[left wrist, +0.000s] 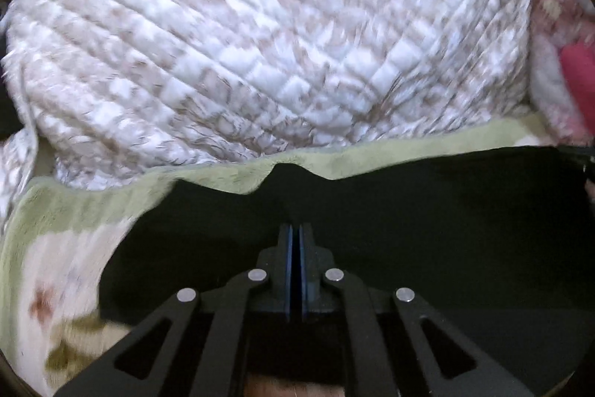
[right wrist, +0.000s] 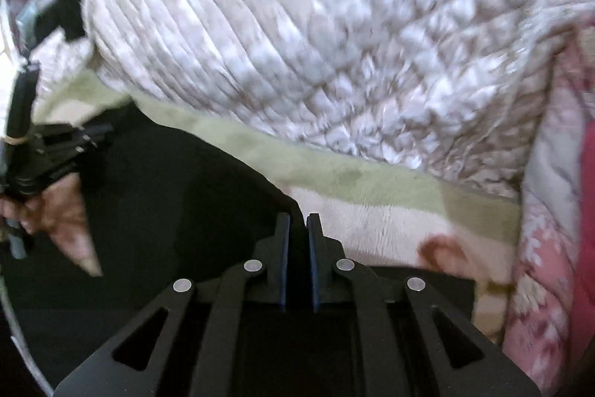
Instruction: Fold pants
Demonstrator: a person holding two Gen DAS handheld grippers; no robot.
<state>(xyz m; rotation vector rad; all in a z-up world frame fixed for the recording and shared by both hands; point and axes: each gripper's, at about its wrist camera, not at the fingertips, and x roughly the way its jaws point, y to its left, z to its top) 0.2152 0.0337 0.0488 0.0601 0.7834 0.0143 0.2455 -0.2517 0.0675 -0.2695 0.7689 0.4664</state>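
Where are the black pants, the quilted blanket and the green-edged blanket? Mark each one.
black pants (left wrist: pixel 427 211): left wrist view, flat dark cloth near upper edge.
quilted blanket (left wrist: pixel 260 43): left wrist view, middle of the quilting.
green-edged blanket (right wrist: pixel 372 181): right wrist view, green border.

1. Pants (left wrist: pixel 409 211): one pair, black, spread across the near part of the bed.
2. Tools: two. Left tool (left wrist: pixel 296 233), seen from its own camera and again at the left edge of the right wrist view; right tool (right wrist: pixel 297 226).
3. Hands: one visible, a hand (right wrist: pixel 55 211) on the left tool's grip.
4. Quilted white-and-beige cover (left wrist: pixel 260 43): one, far side.
5. Green-bordered fleece blanket (right wrist: pixel 372 181): one, under the pants.
6. Pink patterned cloth (right wrist: pixel 550 266): one, right edge.
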